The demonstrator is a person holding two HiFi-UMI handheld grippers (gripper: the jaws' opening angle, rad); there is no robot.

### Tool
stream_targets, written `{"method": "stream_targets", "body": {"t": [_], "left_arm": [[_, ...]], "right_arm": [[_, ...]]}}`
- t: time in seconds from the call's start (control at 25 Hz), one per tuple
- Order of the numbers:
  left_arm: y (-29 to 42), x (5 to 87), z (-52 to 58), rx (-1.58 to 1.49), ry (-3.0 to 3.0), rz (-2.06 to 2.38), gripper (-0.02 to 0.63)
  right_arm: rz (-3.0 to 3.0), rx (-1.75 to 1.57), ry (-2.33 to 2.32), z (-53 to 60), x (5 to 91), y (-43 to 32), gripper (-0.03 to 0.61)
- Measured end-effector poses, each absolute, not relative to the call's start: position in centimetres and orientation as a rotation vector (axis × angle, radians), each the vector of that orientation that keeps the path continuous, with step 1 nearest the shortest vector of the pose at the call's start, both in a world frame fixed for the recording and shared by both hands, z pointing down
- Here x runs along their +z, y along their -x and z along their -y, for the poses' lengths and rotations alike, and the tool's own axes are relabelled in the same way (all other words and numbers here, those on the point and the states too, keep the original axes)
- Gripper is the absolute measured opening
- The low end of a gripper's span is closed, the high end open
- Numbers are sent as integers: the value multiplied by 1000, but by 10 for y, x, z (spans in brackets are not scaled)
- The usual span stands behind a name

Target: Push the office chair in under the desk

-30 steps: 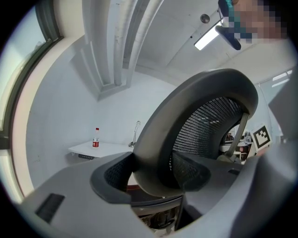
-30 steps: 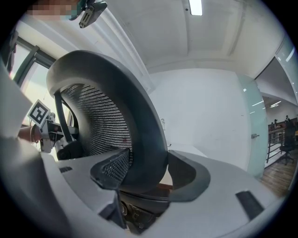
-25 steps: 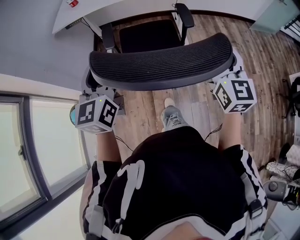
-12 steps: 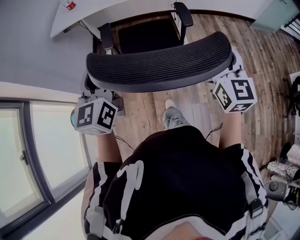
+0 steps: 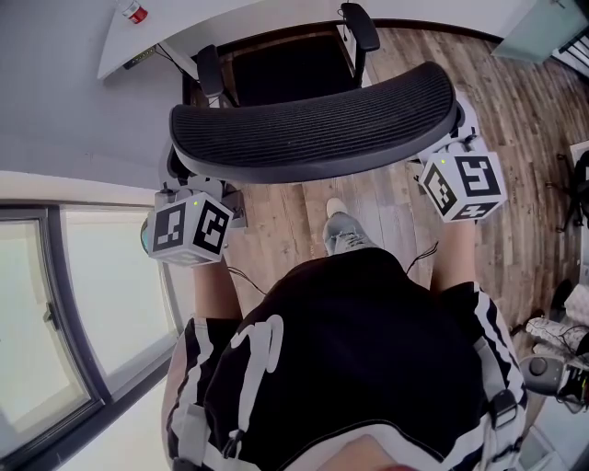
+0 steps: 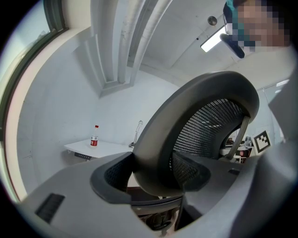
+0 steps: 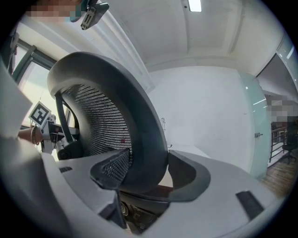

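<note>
White table (image 5: 212,17) ahead, against the wall. Office chair (image 5: 313,129) faces it, seat at the table's edge, backrest toward me. My left tool (image 6: 156,174) and right tool (image 7: 149,174) each pinch a backrest side rim.

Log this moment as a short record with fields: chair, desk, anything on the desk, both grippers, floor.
chair: black mesh office chair, facing the desk, seat near its edge, backrest and armrests outside it
desk: white desk, by the wall
on desk: red-capped bottle, upright
left: left gripper, jaws closed on the backrest's left rim
right: right gripper, jaws closed on the backrest's right rim
floor: wood planks
</note>
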State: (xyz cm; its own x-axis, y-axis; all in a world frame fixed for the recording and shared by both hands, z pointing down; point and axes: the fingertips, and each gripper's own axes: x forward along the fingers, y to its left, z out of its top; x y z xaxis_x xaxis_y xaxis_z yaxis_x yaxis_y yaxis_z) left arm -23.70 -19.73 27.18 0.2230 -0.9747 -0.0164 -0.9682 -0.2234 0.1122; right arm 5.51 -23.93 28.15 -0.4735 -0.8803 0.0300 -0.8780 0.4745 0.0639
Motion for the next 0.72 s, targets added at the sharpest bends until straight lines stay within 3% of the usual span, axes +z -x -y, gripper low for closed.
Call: {"method": "stream_targets", "body": {"t": [0.72], "left_arm": [[238, 270, 218, -124, -2396, 1910, 267]], "right_arm": [[2668, -30, -1569, 260, 280, -54, 253]]}}
